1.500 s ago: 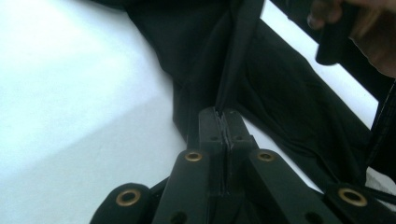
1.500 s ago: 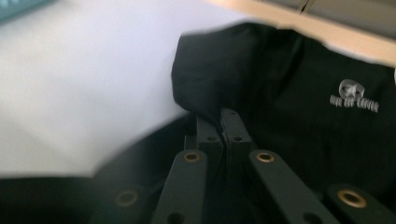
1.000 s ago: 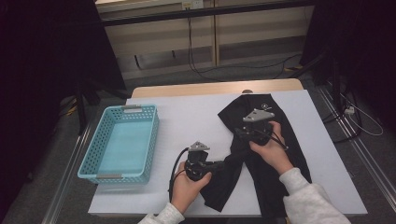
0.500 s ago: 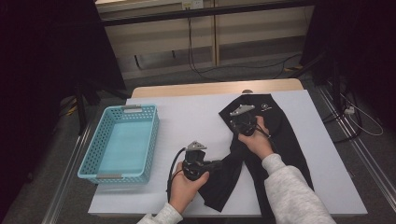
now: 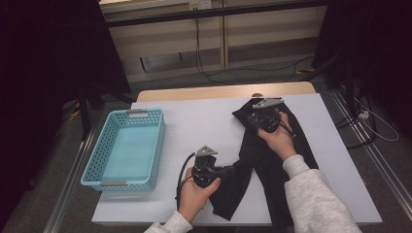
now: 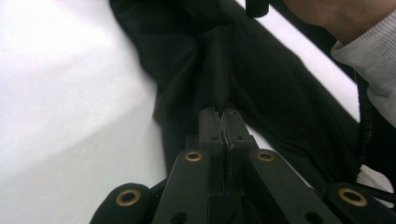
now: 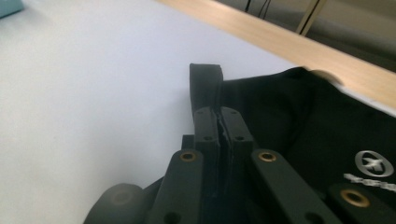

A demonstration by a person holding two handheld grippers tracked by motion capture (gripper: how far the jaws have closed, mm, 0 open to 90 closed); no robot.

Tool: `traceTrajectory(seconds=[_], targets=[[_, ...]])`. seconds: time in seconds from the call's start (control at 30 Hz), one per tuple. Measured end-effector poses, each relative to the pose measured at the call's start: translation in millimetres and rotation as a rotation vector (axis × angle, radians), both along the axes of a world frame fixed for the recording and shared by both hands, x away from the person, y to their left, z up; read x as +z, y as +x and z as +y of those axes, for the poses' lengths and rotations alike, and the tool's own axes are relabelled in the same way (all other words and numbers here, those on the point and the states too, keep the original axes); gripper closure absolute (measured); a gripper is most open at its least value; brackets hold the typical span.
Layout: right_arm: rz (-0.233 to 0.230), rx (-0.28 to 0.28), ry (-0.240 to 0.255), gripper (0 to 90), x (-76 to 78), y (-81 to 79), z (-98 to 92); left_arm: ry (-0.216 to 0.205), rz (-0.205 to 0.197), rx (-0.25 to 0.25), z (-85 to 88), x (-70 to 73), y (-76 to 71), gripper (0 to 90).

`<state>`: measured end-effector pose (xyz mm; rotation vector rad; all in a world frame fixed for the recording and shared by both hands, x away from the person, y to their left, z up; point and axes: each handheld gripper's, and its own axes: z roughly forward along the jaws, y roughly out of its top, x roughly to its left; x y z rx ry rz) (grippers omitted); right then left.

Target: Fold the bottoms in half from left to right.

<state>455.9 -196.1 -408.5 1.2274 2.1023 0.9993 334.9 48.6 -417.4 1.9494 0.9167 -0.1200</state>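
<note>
Garment: a black garment is lying across the centre and right of the white table, well apart from the blue basket at the left.
Left gripper: the left gripper, low and centre in the high view, is pinching a ridge of the cloth between closed jaws; in the left gripper view the fabric is rising in a crease straight out of the left gripper.
Right gripper: the right gripper, toward the upper right, is clamping the garment's upper-left hem, its jaws having just been closing; the folded edge is standing up between them at the right gripper.
Axis: the cloth's long axis is running from upper centre down to lower right, with one leg-like strip bending toward bottom centre.
Risk: both holds are looking thin, so pulling the hands apart is likely to slip a hem out, and lifting unevenly could be twisting or bunching the fabric.
</note>
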Motion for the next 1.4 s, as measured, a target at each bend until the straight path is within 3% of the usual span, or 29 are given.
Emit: traceTrajectory(seconds=[0.1,0.23,0.3,0.33,0.37,0.4,0.43,0.47,0.5,0.53,0.6,0.63,0.7,0.73,0.77,0.9,0.97,1.0,1.13,1.2,1.3,1.4], targets=[[-0.018,-0.022,0.026,87.7,16.0,2.0,-13.6,-0.029,-0.012,-0.033,-10.4,10.1,-0.9,89.1],[-0.039,-0.082,-0.009,88.5,39.2,9.7,-44.0,-0.093,-0.033,-0.097,-42.0,34.3,3.1,89.1],[-0.076,-0.209,-0.013,88.5,56.4,17.1,-81.0,-0.141,-0.029,-0.139,-64.4,48.0,5.7,88.9],[-0.076,-0.209,-0.013,88.5,56.4,17.1,-81.0,-0.165,-0.021,-0.172,-75.4,54.4,6.5,88.9],[-0.092,-0.268,-0.024,88.2,61.3,18.8,-94.9,-0.186,-0.019,-0.199,-84.9,59.8,6.8,87.3],[-0.12,-0.333,-0.037,86.0,64.8,19.5,-107.8,-0.188,-0.036,-0.192,-92.6,64.0,7.0,81.1],[-0.125,-0.363,-0.009,74.1,65.4,20.3,-118.1,-0.165,-0.06,-0.165,-97.5,66.6,8.5,64.9],[-0.091,-0.359,0.022,56.3,64.1,21.9,-124.4,-0.145,-0.073,-0.139,-97.5,67.7,10.9,44.7],[-0.055,-0.333,0.04,49.6,62.6,21.9,-127.0,-0.131,-0.097,-0.115,-91.6,66.4,14.5,37.2],[-0.032,-0.302,0.047,47.0,59.3,18.3,-125.9,-0.116,-0.111,-0.096,-86.4,64.4,17.2,36.6],[-0.02,-0.255,0.028,40.8,52.6,12.0,-118.1,-0.07,-0.112,-0.04,-68.5,57.6,25.4,27.4],[-0.004,-0.187,0.026,34.3,44.8,3.5,-106.4,-0.05,-0.105,-0.021,-59.0,54.3,29.0,22.0],[0.016,-0.155,0.033,32.9,40.9,-1.0,-100.2,-0.013,-0.125,0.005,-40.8,49.3,32.5,20.9],[0.022,-0.099,0.014,30.5,34.4,-13.0,-86.7,0.005,-0.142,0.002,-32.8,46.9,33.4,18.0],[0.022,-0.099,0.014,30.5,34.4,-13.0,-86.7,0.026,-0.153,-0.001,-25.3,44.3,33.8,18.0],[0.036,-0.022,0.007,28.7,21.7,-42.0,-62.5,0.109,-0.175,-0.008,4.6,31.4,34.1,14.5],[0.034,-0.014,-0.031,28.1,13.1,-55.6,-52.3,0.136,-0.177,0.005,19.6,24.4,34.2,13.2],[0.056,0.005,-0.042,27.3,4.2,-67.2,-44.1,0.142,-0.18,0.012,26.3,20.6,34.4,13.0],[0.06,0.02,-0.048,27.4,-9.4,-84.2,-36.8,0.18,-0.191,0.039,49.1,7.8,34.7,12.9],[0.084,0.02,-0.044,26.8,-15.5,-93.3,-36.7,0.184,-0.184,0.053,57.5,2.8,34.8,12.8],[0.083,0.0,-0.038,26.6,-18.4,-100.2,-40.6,0.194,-0.172,0.07,66.8,-1.1,34.6,12.3],[0.085,-0.024,-0.077,26.1,-25.2,-114.1,-46.9,0.202,-0.173,0.068,72.2,-3.5,33.9,11.4]])
